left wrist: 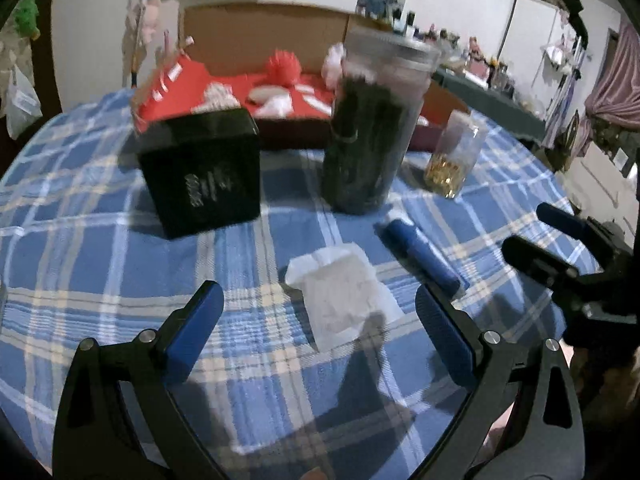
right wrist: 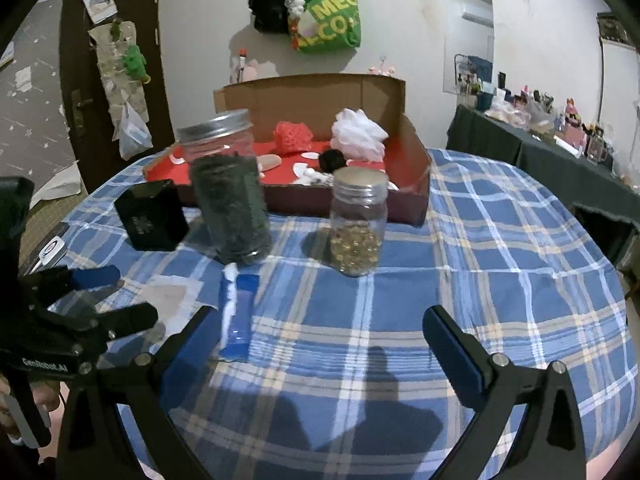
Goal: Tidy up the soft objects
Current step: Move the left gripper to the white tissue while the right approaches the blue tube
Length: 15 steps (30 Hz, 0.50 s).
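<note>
A white soft packet (left wrist: 344,296) lies on the blue plaid tablecloth (left wrist: 100,264), just ahead of my open, empty left gripper (left wrist: 320,320). A blue sachet (left wrist: 422,256) lies to its right; it also shows in the right wrist view (right wrist: 238,316), near the left finger of my open, empty right gripper (right wrist: 320,344). My right gripper appears in the left wrist view (left wrist: 540,236). A cardboard box (right wrist: 416,184) with a red floor at the back holds a red pom-pom (right wrist: 292,136), a white fluffy object (right wrist: 358,132) and a black one (right wrist: 332,160).
A black box (left wrist: 204,176) stands left of a tall jar of dark material (right wrist: 230,200). A small jar of golden beads (right wrist: 358,228) stands to the right. A dark side table (right wrist: 532,140) with clutter is far right. The table edge curves at right.
</note>
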Tool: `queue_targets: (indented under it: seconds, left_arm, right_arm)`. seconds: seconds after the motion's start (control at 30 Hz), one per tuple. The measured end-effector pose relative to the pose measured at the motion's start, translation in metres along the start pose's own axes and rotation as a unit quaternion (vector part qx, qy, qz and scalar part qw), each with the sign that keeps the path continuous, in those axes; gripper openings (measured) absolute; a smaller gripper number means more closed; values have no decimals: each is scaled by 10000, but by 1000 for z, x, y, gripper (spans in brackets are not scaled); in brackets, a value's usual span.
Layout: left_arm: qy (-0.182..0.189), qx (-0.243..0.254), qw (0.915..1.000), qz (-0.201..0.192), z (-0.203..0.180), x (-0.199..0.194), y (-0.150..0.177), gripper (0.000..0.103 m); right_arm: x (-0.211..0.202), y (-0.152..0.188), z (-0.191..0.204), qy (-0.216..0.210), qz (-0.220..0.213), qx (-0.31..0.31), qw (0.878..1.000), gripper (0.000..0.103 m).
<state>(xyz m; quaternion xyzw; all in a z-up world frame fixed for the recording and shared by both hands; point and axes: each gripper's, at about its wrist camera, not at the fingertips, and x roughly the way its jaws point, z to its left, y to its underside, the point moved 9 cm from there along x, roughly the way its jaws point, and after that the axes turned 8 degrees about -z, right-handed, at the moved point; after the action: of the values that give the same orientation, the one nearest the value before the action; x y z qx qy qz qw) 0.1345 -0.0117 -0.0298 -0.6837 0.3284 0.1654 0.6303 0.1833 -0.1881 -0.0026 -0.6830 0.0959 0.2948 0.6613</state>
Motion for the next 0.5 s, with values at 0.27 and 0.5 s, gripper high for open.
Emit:
queue_targets:
  seconds: [0.27, 0.5]
  left_arm:
    - [-299, 698, 9963, 394, -6, 22, 8, 98]
    - [-349, 595, 9968, 400, 26, 10, 9, 99]
  right_arm:
    - [10, -1, -10, -16, 121, 135, 9998, 103]
    - [21, 0, 11, -300, 183, -42, 9994, 103]
